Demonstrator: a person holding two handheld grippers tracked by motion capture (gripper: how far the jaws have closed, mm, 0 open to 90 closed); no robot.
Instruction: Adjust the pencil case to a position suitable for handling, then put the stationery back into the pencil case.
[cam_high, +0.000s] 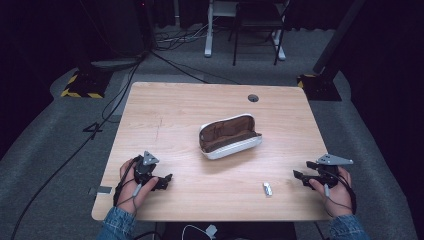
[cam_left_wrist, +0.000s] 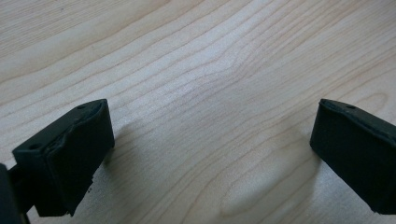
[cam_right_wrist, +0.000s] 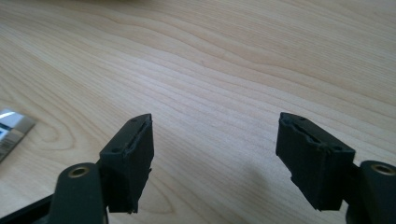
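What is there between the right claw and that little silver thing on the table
Nothing visible. The right claw sits open at the table's right edge, and bare wood runs from it to the small silver object. The open case lies farther back, off that line.

A light wooden table (cam_high: 165, 110) carries an open white oval case with a brown lining (cam_high: 229, 136) near its middle, the landmark here. Toward the person and a little right of the case lies a small silvery-white rectangular object (cam_high: 268, 188), apart from it. Well left of the case and nearer the person, the left hand (cam_high: 131, 187) holds the black left gripper (cam_high: 162, 180). Well right of the case, the black right gripper (cam_high: 301, 172) rests at the table edge, jaws parted.
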